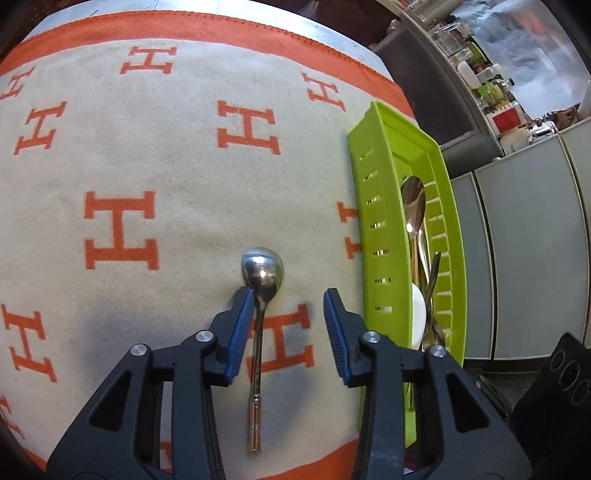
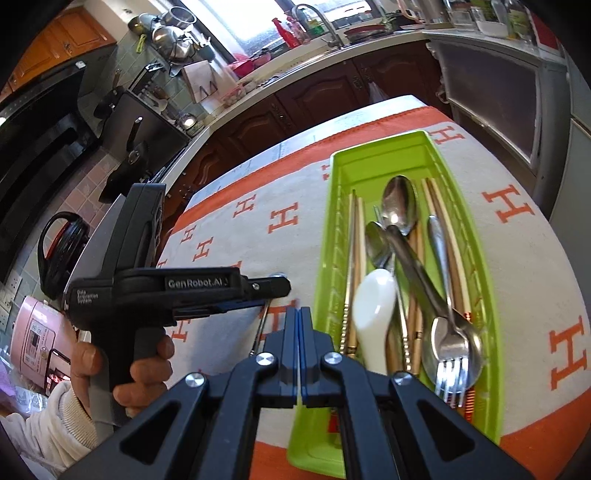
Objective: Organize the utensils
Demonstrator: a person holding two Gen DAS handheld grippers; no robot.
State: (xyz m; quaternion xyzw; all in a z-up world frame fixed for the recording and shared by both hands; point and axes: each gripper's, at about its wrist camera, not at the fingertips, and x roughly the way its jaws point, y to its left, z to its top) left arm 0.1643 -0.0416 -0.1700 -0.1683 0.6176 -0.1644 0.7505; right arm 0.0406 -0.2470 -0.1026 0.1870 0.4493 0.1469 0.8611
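Spoon (image 1: pixel 261 288) lies on the cloth (image 1: pixel 147 177), just left of the green tray (image 1: pixel 373 177), handle pointing near, bowl far. Left gripper (image 1: pixel 288 299) straddles its neck, jaws partly open, left pad touching, not yet clamping. Right gripper (image 2: pixel 300 317) is shut w/ nothing in it, farther off.

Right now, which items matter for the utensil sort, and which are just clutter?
Job:
- silver metal spoon on the cloth, between left gripper jaws
- green plastic slotted tray, holding cutlery
- white ceramic spoon

Clutter:
- pink appliance
- black kettle

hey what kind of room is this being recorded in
Most likely a home kitchen: a curved metal sink tap on the counter, stacked steel pots by the window, and dark wooden base cabinets below.
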